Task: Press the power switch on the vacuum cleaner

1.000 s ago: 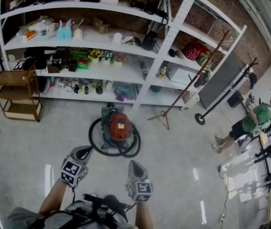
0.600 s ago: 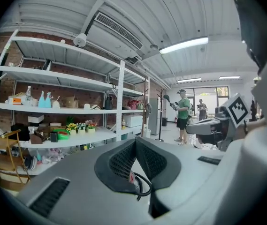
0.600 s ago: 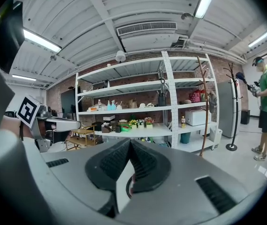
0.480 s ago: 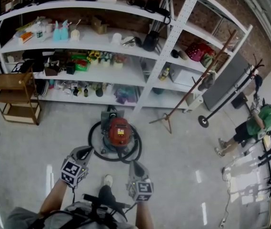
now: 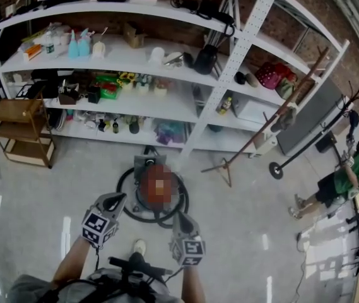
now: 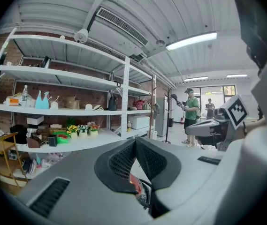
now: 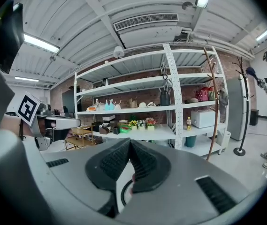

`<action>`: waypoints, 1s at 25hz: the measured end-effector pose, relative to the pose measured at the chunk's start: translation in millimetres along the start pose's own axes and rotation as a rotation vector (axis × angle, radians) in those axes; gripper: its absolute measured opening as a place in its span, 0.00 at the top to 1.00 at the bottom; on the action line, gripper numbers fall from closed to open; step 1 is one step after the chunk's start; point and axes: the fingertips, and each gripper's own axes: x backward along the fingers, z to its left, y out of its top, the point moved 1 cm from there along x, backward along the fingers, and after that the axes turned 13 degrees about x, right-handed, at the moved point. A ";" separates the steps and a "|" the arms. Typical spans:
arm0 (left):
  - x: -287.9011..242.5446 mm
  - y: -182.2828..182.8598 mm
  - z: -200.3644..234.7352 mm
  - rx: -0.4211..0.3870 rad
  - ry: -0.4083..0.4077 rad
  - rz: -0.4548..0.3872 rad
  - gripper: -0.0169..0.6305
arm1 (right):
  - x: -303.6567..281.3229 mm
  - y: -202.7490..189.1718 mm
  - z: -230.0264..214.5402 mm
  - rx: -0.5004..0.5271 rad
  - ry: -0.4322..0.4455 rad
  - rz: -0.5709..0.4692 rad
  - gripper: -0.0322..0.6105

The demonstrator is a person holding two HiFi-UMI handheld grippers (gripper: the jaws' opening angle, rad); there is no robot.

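While the vacuum cleaner (image 5: 157,180) stands on the floor (image 5: 229,219), ringed by its hose (image 5: 142,218), the left claw (image 5: 114,200) and right claw (image 5: 180,218) are held near it, each pressed together and empty. A heavy, rigid body is judged, so the switch is best prodded by a closed tip.

The top of the red round vacuum cleaner (image 5: 159,183) lies open from above. The left claw (image 5: 111,201) and the right claw (image 5: 180,221) hang near it, each with its jaws pressed together. A black hose (image 5: 123,193) lies in a ring around the cleaner and bars a low way in. Close behind stands the white metal shelf unit (image 5: 179,103). On both sides the grey floor (image 5: 47,194) is free. The small wooden rack (image 5: 21,128) at the left and the wooden tripod stand (image 5: 226,166) at the right are well apart from the cleaner.
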 end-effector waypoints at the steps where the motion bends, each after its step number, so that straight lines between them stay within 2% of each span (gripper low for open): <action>1: -7.4 2.2 1.8 -0.002 0.001 0.002 0.96 | -7.0 0.2 -6.0 0.003 0.004 0.002 0.93; 8: -55.1 10.3 10.6 0.006 0.023 0.022 0.96 | -48.2 9.6 -44.1 -0.008 0.034 -0.001 0.93; 15: -90.8 17.4 18.0 0.002 0.054 0.016 0.96 | -79.7 0.7 -76.6 0.005 0.063 0.014 0.93; 25: -128.3 19.6 30.3 0.005 0.045 0.053 0.96 | -108.1 2.0 -95.2 -0.019 0.063 0.023 0.93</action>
